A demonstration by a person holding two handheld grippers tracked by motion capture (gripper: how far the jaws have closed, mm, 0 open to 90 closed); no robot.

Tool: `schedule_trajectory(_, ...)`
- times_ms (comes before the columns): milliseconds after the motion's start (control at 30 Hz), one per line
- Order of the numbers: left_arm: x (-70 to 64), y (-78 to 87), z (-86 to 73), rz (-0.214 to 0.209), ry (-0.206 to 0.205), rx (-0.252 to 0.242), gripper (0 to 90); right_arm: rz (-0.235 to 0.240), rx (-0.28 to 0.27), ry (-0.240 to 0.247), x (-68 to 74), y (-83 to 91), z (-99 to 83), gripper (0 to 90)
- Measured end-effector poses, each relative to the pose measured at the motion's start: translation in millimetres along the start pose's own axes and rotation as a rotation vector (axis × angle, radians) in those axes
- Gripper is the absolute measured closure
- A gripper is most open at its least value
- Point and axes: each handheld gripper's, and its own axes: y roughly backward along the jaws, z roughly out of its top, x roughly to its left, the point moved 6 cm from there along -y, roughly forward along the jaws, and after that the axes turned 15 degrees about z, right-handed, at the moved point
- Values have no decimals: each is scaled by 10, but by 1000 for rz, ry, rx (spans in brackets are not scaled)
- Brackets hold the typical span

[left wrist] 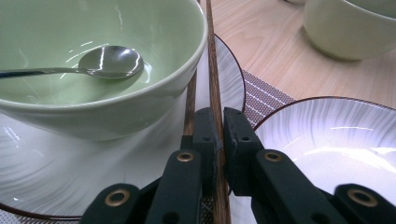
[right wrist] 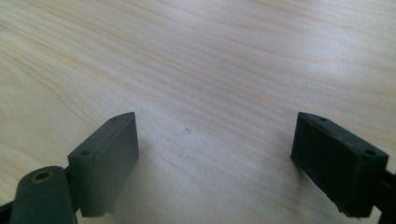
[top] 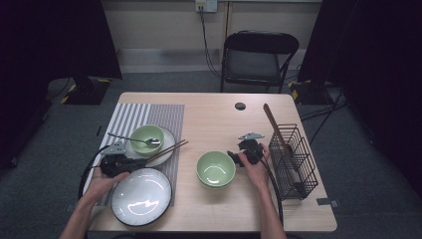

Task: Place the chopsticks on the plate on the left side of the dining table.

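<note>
chopsticks [left wrist: 212,70] | pair, dark brown wood, thin | lying side by side, near-flat, across rim of white plate [left wrist: 231,79] beside green bowl [left wrist: 102,60] | near ends pinched between jaws of left gripper [left wrist: 219,128] | far tips [top: 183,143] past plate edge, over striped placemat [top: 149,117]

Light wood tabletop [top: 214,119], small dark round grommet [top: 240,106] near far edge. Striped grey placemat [top: 144,117] at left. Large white plate [top: 141,196] with dark rim near left, overlapping placemat. Green bowls [top: 216,169], apparently stacked, at centre. Black wire rack [top: 293,162] at right, standing on tabletop, long brown wooden utensil [top: 274,124] leaning out of it. Black folding chair [top: 259,57] beyond far edge. Wall socket [top: 206,5] with cable hanging down behind. Grey carpet floor [top: 358,164] around.
</note>
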Motion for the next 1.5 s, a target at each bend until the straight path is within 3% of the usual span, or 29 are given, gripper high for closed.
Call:
schedule_trajectory(533, 51, 32, -31, 24, -14, 5, 830, -1, -1, -1, 0, 0, 0, 141)
schedule_trajectory(800, 41, 92, 27, 16, 4, -27, 836, -1, -1, -1, 0, 0, 0, 141)
schedule_trajectory(933, -24, 95, 135, -46, 53, -61, 868, -1, -1, -1, 0, 0, 0, 141)
schedule_trajectory(1067, -53, 13, 126, -44, 34, -29, 871, -1, -1, -1, 0, 0, -1, 141)
schedule_trajectory(1167, -50, -57, 74, -9, 19, 12, 867, -1, -1, -1, 0, 0, 0, 141)
schedule_trajectory(1500, 29, -9, 19, 6, 42, 10, 865, -1, -1, -1, 0, 0, 0, 141)
